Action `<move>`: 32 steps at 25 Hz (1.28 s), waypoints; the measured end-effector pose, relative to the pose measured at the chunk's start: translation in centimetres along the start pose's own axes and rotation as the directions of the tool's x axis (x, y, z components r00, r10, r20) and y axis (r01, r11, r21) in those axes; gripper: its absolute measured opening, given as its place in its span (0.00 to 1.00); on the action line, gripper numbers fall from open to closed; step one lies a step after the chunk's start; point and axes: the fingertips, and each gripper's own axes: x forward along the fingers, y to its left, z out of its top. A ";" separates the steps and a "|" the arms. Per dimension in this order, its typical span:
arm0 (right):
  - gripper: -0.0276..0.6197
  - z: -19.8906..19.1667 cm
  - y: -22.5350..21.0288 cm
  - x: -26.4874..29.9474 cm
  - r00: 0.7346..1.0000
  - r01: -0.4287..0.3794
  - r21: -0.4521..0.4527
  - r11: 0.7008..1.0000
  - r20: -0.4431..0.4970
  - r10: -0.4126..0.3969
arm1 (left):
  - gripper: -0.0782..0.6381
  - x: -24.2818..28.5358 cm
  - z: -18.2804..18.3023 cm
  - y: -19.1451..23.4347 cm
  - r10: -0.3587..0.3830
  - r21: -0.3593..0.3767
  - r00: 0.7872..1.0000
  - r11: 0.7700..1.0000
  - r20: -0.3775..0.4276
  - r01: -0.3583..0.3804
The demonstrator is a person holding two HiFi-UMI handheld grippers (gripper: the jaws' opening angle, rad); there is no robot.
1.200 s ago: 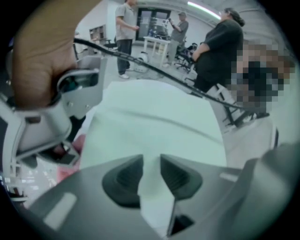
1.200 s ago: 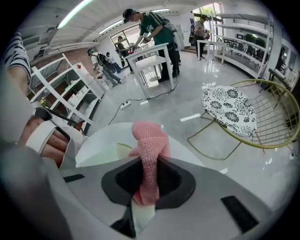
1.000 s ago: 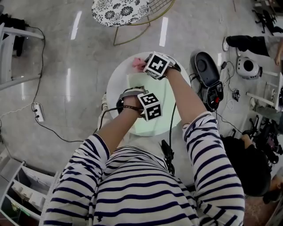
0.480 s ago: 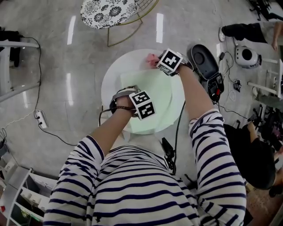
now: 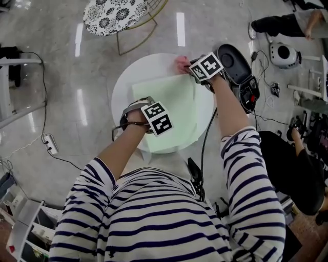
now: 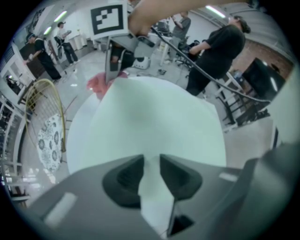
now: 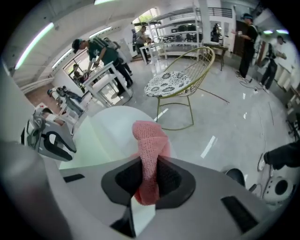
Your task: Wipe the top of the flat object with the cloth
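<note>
A pale green flat sheet (image 5: 174, 102) lies on a round white table (image 5: 122, 84). My left gripper (image 5: 154, 113) is at the sheet's near left edge. In the left gripper view that gripper (image 6: 151, 161) is shut on the sheet's edge (image 6: 154, 126), which runs between its jaws. My right gripper (image 5: 193, 69) is at the sheet's far right corner, shut on a pink knitted cloth (image 5: 182, 64). The right gripper view shows the cloth (image 7: 150, 136) bunched between that gripper's jaws (image 7: 150, 164), with its free end sticking out over the table.
A wire chair with a patterned cushion (image 5: 105, 15) stands beyond the table. A black device (image 5: 233, 61) and cables lie on the floor to the right, a power strip (image 5: 50, 145) to the left. A person in black (image 5: 287, 174) is close on the right.
The right gripper has carried the pink cloth to the right along the sheet's far edge. The left gripper has kept its hold on the sheet's edge.
</note>
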 end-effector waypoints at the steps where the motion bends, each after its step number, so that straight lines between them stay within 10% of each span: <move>1: 0.13 -0.2 -0.2 -0.2 1.000 0.006 0.033 0.999 0.020 -0.007 | 0.27 0.0 0.0 0.0 0.002 0.003 1.000 1.000 -0.003 -0.002; 8: 0.13 -3.7 0.0 -0.5 0.999 0.044 0.064 0.997 0.005 -0.044 | 0.27 0.1 0.0 -0.1 0.006 0.010 1.000 1.000 -0.020 -0.006; 32: 0.13 -14.2 8.3 -1.4 0.994 0.003 -0.398 0.917 -0.095 -0.044 | 0.27 0.2 0.0 -0.1 0.020 0.035 0.997 0.999 -0.070 -0.018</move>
